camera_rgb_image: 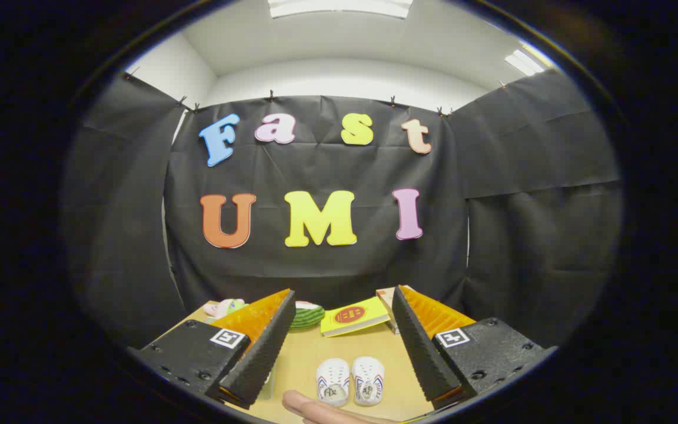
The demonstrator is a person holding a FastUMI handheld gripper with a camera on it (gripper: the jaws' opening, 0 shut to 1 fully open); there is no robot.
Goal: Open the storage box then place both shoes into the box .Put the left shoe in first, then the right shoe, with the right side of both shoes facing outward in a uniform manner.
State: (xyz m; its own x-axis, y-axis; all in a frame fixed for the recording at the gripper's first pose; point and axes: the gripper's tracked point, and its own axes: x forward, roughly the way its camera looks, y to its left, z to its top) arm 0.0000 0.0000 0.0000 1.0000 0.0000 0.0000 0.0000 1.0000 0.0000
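Observation:
Two small white shoes with red and blue side stripes stand side by side on the wooden table, toes pointing away: one shoe on the left and the other shoe on the right. They lie low between my fingers. My gripper is open, held above the table, with nothing between its fingers. A person's finger reaches in just in front of the shoes' heels. A clear edge, perhaps part of the storage box, peeks out beside the left finger.
At the far side of the table lie a yellow book, a tan box behind the right finger, a green striped watermelon-like toy and a pink and green toy.

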